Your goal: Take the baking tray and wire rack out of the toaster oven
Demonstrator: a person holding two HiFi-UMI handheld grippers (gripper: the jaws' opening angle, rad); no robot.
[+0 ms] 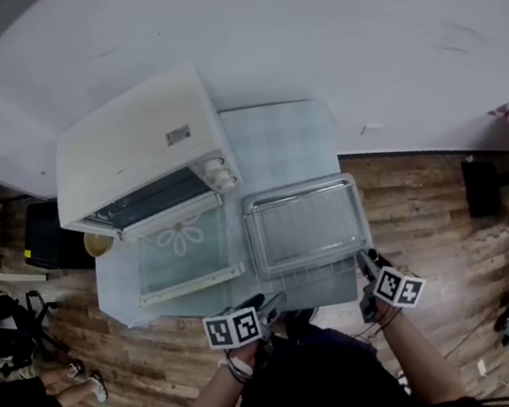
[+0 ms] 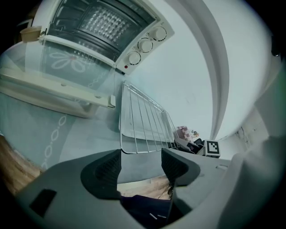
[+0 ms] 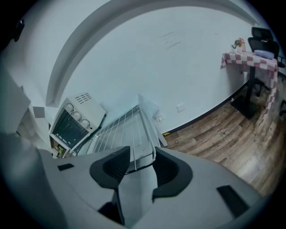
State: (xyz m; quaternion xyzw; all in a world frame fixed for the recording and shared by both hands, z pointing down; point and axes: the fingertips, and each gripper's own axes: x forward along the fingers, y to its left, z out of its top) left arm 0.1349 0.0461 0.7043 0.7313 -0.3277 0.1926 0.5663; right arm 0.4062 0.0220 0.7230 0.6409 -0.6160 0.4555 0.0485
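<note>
**Rack and tray out on the bench, tools open**

The wire rack [image 1: 307, 226] lies on the baking tray [image 1: 253, 238], right of the open toaster oven [image 1: 137, 149] on the bench [image 1: 282, 137]. The left tool [image 2: 140, 157] gapes wide and empty, the rack's near edge just beyond it. The right tool [image 3: 142, 163] stands half open around the rack's corner wire, seemingly unpressed. Both are best drawn straight back, so as not to snag the wire. Only the left gripper view looks into the oven's cavity.
</note>
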